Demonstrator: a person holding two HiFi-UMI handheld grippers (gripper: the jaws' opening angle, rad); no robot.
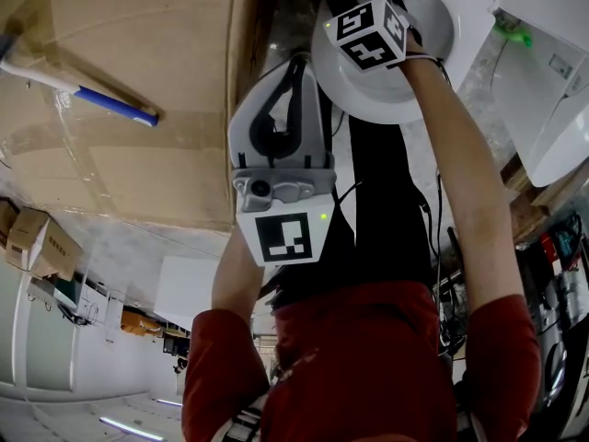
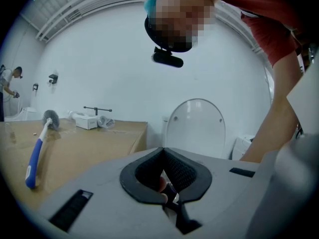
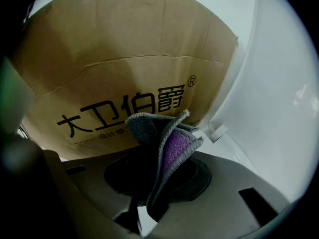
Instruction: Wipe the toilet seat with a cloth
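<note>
The white toilet seat (image 1: 405, 95) lies at the top of the head view. Its raised lid (image 2: 195, 126) stands straight ahead in the left gripper view. A grey cloth with a purple inner side (image 3: 168, 144) is folded and sticks up out of my right gripper (image 3: 155, 185), which is shut on it beside the toilet's white body (image 3: 279, 108). In the head view only that gripper's marker cube (image 1: 368, 33) shows, over the seat's rim, and its jaws are hidden. My left gripper (image 1: 296, 67) (image 2: 167, 192) hangs shut and empty, short of the toilet.
A big cardboard box (image 1: 120, 109) (image 3: 124, 78) stands right next to the toilet. On it lie a blue-handled toilet brush (image 1: 110, 102) (image 2: 36, 156) and a small white box (image 2: 88, 122). A white fixture (image 1: 552, 99) stands on the toilet's other side.
</note>
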